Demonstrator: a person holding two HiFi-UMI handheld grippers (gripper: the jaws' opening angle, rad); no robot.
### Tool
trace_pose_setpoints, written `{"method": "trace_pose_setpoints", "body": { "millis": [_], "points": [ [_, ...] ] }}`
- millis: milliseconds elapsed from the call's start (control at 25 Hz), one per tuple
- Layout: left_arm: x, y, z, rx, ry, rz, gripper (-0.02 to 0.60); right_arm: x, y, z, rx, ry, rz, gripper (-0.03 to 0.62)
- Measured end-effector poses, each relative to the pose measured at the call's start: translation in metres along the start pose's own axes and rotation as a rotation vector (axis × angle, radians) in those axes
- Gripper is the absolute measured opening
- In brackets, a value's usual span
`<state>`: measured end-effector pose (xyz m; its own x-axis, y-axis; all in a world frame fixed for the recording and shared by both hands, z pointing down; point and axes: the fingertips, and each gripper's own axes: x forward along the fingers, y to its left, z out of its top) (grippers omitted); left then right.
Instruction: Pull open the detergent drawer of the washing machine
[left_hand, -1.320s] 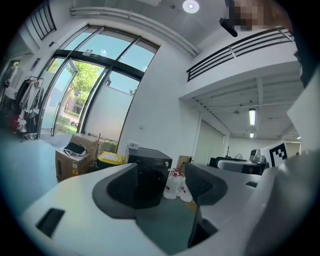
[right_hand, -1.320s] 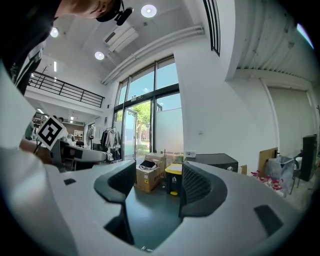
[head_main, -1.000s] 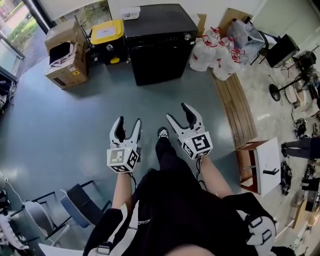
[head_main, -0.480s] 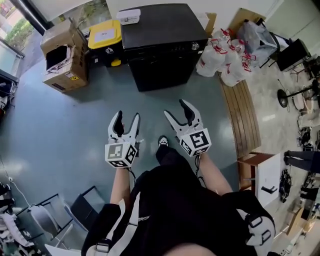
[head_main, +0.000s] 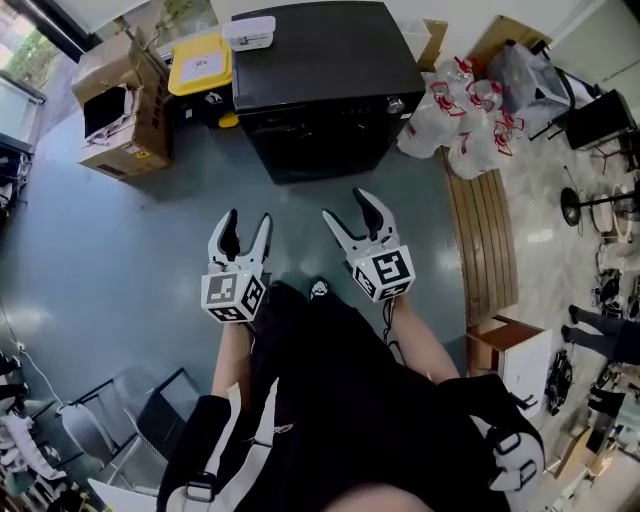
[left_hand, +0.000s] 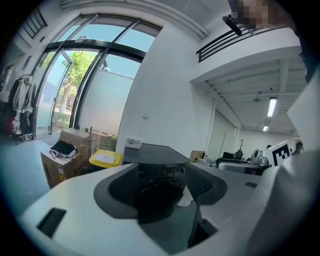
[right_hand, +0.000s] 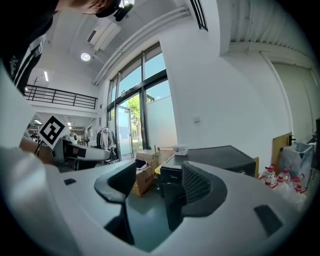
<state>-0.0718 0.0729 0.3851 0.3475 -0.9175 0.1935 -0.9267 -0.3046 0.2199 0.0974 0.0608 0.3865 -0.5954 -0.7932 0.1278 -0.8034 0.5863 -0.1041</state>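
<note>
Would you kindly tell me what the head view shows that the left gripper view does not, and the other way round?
Only the head view shows the wooden bench and the person's shoe. Only the left gripper view shows the tall windows with trees outside, the upper railing and a ceiling light. Both show the black washing machine, the yellow-lidded bin, the cardboard box and the left tool, jaws apart and empty.
</note>
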Motion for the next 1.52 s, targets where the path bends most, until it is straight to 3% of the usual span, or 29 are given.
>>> {"method": "trace_pose_setpoints", "body": {
  "millis": [560, 920, 1200, 1360, 1520],
  "points": [
    [0.136, 0.083, 0.032, -0.022, 0.017, 0.008, 0.284, 0.138, -0.069, 0.015, 0.023, 0.027, -0.018, 0.295],
    [0.241, 0.166, 0.036, -0.038, 0.124, -0.055, 0.284, 0.261, -0.106, 0.009, 0.026, 0.128, -0.043, 0.295],
    [0.298, 0.208, -0.006, -0.099, 0.233, -0.077, 0.284, 0.32, -0.131, -0.031, 0.02, 0.253, -0.057, 0.295],
    [0.311, 0.211, -0.053, -0.145, 0.321, -0.094, 0.284, 0.324, -0.139, -0.074, 0.069, 0.318, -0.062, 0.295],
    [0.322, 0.218, -0.08, -0.142, 0.356, -0.075, 0.284, 0.333, -0.139, -0.108, 0.108, 0.363, -0.032, 0.295]
  ]
}}
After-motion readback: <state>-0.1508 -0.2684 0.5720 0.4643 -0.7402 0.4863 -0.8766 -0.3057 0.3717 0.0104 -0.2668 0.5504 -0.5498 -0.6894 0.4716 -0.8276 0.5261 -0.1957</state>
